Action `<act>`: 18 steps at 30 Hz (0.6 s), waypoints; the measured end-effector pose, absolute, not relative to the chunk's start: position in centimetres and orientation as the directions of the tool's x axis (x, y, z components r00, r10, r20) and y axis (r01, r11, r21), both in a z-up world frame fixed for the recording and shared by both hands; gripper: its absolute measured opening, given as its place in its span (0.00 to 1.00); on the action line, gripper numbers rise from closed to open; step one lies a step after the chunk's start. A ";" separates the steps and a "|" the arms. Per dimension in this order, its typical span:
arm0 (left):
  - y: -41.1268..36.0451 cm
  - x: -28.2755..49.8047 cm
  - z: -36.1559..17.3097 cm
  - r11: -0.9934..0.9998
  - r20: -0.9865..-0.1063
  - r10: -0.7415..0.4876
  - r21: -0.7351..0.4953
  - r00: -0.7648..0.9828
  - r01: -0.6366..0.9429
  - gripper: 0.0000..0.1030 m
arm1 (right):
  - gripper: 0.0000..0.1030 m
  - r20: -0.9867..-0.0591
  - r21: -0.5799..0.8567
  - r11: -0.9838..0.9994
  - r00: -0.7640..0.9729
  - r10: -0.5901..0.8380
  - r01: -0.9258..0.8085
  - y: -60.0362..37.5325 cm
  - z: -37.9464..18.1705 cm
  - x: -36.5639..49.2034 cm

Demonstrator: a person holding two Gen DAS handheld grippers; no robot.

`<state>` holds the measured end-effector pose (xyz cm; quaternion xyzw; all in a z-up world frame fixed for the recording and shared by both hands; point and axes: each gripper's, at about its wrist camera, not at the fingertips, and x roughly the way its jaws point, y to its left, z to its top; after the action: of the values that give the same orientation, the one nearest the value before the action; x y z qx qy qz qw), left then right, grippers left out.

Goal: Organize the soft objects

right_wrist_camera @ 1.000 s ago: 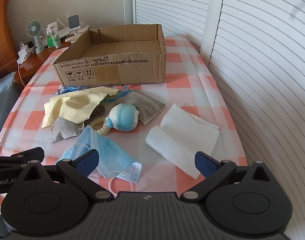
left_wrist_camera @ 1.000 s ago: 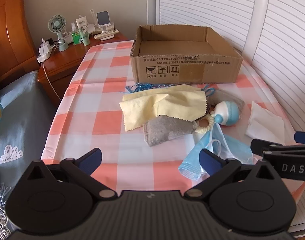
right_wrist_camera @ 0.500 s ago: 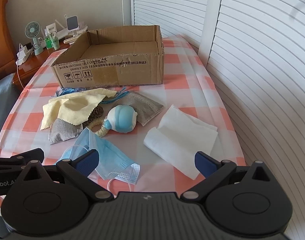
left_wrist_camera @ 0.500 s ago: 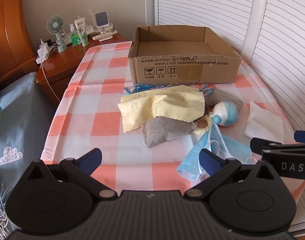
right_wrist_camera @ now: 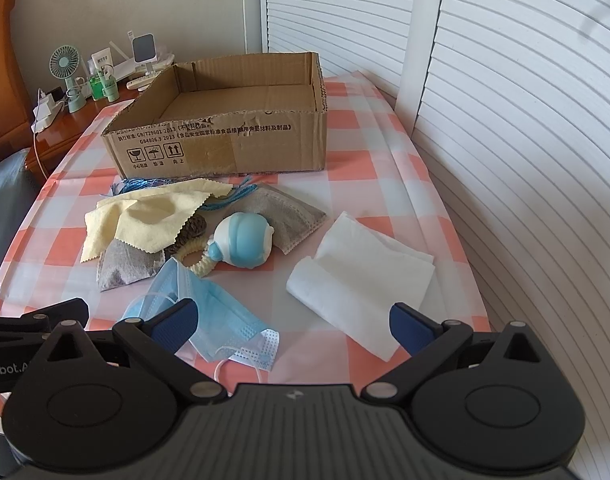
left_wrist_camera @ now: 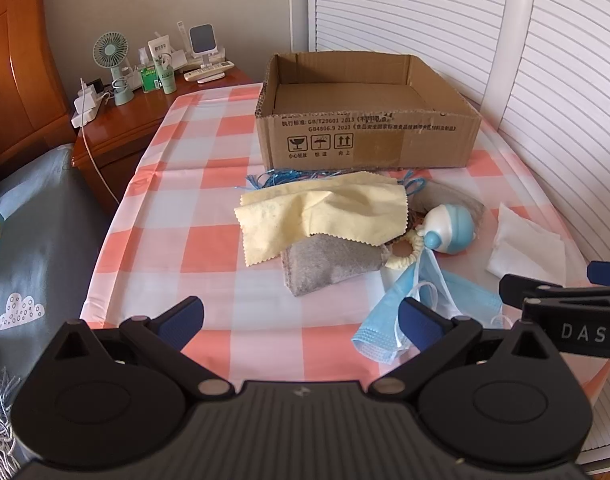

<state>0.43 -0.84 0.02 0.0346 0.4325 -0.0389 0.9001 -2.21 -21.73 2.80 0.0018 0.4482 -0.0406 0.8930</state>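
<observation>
A pile of soft things lies mid-table on the checked cloth: a yellow cloth (left_wrist_camera: 325, 210) (right_wrist_camera: 145, 220), a grey pouch (left_wrist_camera: 329, 266) (right_wrist_camera: 123, 266), a blue-and-white plush toy (left_wrist_camera: 451, 230) (right_wrist_camera: 245, 244) with a cream ring, a blue face mask (left_wrist_camera: 385, 320) (right_wrist_camera: 221, 312) and white tissues (left_wrist_camera: 525, 248) (right_wrist_camera: 365, 280). Behind them stands an open cardboard box (left_wrist_camera: 369, 140) (right_wrist_camera: 225, 148) with nothing in it. My left gripper (left_wrist_camera: 301, 320) is open near the table's front edge, holding nothing. My right gripper (right_wrist_camera: 293, 322) is open above the mask and tissues, holding nothing.
A wooden nightstand (left_wrist_camera: 137, 116) at the back left carries a small fan (left_wrist_camera: 113, 56), bottles and a charger cable. A bed with grey bedding (left_wrist_camera: 29, 240) lies along the left. White louvred doors (right_wrist_camera: 505, 120) close off the right side and back.
Both grippers have shifted slightly; the box and pile sit a little differently in each view. Nothing was grasped or moved on the table.
</observation>
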 end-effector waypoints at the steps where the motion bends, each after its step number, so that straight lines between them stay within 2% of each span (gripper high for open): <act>1: -0.9 0.4 0.0 0.995 -0.781 -0.040 0.029 0.623 0.100 0.99 | 1.00 -0.801 -0.033 0.997 0.595 -0.071 0.074 -21.7 2.8 -2.2; 18: -1.0 0.4 0.2 0.994 -0.780 -0.045 0.027 0.624 0.106 0.99 | 1.00 -0.796 -0.034 0.996 0.600 -0.075 0.080 -21.8 2.9 -2.2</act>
<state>0.43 -0.98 0.17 0.0353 0.4315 -0.0422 0.9004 -2.24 -21.83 2.91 0.0026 0.4450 -0.0434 0.8945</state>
